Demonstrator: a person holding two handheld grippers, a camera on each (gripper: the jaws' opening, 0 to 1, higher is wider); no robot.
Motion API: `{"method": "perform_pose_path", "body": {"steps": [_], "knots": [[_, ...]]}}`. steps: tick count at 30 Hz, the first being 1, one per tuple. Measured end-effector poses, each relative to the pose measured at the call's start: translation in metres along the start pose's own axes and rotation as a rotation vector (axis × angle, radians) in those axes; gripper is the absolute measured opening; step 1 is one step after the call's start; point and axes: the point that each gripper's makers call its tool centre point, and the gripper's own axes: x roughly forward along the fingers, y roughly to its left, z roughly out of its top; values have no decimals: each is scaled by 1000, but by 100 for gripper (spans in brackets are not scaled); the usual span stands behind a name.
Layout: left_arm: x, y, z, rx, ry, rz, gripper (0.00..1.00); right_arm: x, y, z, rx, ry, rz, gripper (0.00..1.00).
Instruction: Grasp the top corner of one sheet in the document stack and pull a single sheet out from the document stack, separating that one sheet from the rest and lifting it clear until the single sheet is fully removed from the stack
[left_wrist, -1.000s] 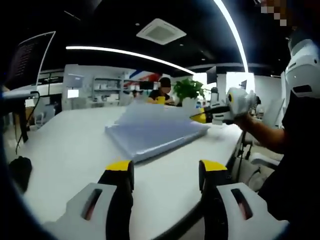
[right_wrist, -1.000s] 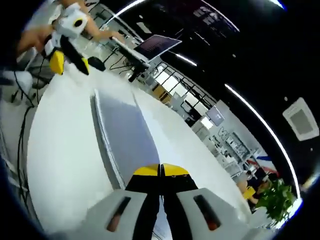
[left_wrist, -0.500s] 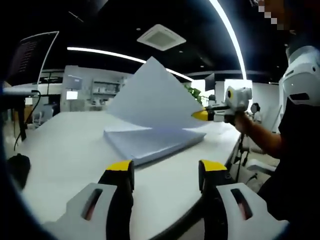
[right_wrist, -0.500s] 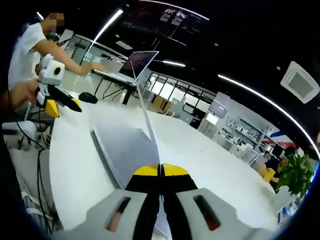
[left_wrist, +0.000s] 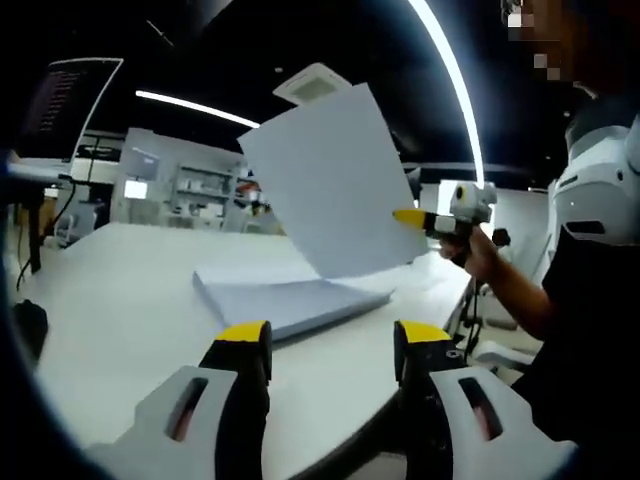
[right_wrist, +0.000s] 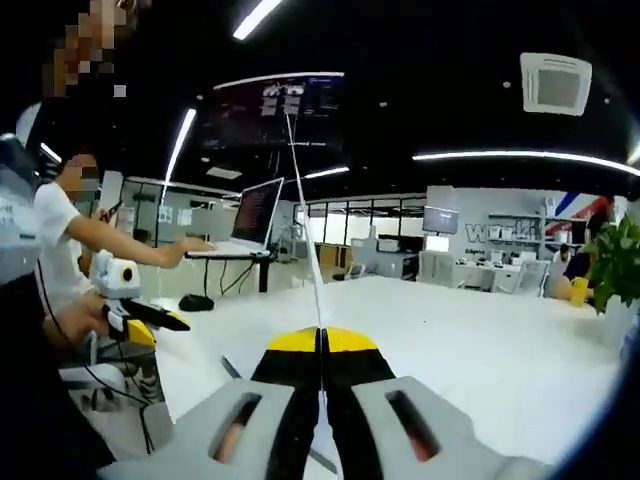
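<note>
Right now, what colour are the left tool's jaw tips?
Yellow tips on black jaws of the left tool, clearest in the left gripper view.

My left gripper (left_wrist: 325, 345): bare table (left_wrist: 120, 290) ahead up to document stack (left_wrist: 285, 300). Lifted sheet (left_wrist: 335, 185) hangs over stack's far edge, blocking passage there.

Opposed low views across table (left_wrist: 120, 290)

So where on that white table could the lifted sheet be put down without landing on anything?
The table lies bare left of the document stack, out to the dark object at its edge, and again between the stack and the left tool. The right tool holds the sheet over the stack, the only crowded spot.
</note>
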Motion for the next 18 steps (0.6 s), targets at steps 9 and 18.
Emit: {"method": "perform_pose_path", "body": {"steps": [9, 18], "knots": [[5, 3, -9, 20, 41, 17, 50, -23, -10, 31, 357, -119, 121, 1], [6, 0, -9, 39, 58, 11, 50, -33, -19, 14, 517, -83, 150, 1]]}}
